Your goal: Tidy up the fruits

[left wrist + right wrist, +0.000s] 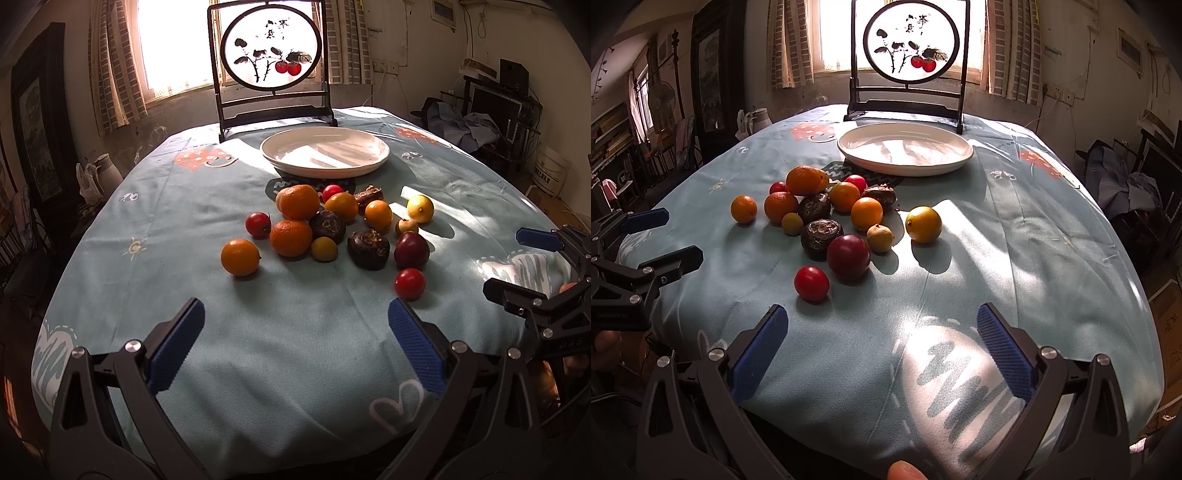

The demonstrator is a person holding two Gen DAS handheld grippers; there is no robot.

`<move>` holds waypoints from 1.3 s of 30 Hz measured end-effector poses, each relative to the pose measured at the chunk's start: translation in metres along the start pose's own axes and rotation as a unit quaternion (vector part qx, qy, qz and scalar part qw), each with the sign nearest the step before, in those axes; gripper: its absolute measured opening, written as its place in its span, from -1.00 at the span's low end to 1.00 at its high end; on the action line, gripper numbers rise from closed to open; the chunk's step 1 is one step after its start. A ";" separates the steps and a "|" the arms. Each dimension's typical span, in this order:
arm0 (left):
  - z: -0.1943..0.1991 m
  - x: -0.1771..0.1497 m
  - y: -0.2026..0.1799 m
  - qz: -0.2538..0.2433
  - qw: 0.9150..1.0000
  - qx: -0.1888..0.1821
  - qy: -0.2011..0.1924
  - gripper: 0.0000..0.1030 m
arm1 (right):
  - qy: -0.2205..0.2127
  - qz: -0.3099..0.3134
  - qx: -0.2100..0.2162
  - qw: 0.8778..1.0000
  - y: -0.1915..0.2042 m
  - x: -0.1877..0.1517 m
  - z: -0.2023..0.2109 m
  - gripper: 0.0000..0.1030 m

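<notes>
While your left gripper [295,343] & right gripper [882,343] hover released: 1 white plate [380,157], bare; beside it 5 oranges [240,257], 3 cherry tomatoes [410,283], 1 plum [411,250].

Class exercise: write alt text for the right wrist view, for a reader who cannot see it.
A cluster of small fruits lies on a light blue tablecloth in front of an empty white plate. The right gripper is open above the near edge, holding nothing. The left gripper is at the left edge, also open.
</notes>
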State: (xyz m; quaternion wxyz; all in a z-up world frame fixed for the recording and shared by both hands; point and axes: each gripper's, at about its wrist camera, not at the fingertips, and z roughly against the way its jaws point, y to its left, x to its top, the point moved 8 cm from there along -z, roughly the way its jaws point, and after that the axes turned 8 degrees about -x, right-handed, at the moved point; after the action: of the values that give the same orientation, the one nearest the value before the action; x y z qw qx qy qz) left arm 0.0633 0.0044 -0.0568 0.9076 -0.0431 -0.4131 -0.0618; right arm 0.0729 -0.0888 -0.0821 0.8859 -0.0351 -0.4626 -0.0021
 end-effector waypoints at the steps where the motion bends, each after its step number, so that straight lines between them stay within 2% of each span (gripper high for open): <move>1: 0.000 0.000 0.000 0.000 1.000 0.000 0.000 0.96 | 0.000 0.000 0.000 1.000 0.000 0.000 0.000 0.97; 39: -0.006 -0.008 -0.001 0.000 1.000 0.000 0.006 0.96 | 0.004 -0.002 0.007 1.000 0.002 -0.002 0.000 0.97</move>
State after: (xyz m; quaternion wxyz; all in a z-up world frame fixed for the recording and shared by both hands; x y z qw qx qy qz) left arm 0.0621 0.0032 -0.0663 0.9099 -0.0423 -0.4079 -0.0620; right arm 0.0724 -0.0873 -0.0837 0.8881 -0.0282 -0.4588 -0.0005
